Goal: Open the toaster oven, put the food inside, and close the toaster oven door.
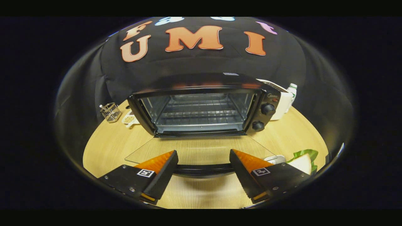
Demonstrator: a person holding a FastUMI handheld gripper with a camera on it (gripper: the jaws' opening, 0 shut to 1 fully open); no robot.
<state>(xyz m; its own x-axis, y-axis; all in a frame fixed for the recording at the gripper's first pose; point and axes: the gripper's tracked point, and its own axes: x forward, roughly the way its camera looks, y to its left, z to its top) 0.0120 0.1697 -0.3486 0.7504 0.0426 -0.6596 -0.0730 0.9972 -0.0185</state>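
The black toaster oven (204,106) stood on the pale wooden tabletop (106,147) with its clear glass door (201,150) folded fully down and lying flat, so the wire rack (198,113) inside was exposed. The tool (203,161) was seen spread wide, its fingers on either side of the door's dark curved handle (203,170) and, as far as could be told, pressing on nothing. The opening step was judged done, and the fetching of the food was taken as the step in hand. The food, a pale sandwich slice with a green leaf (304,160), lay on the tabletop just beyond the right finger, partly hidden by it. For a sound pick, the tool would best be drawn clear of the handle first, swung right, and closed on the slice's flat faces gently, so the filling was not squeezed out. The lowered door was reckoned an obstacle to be passed over.
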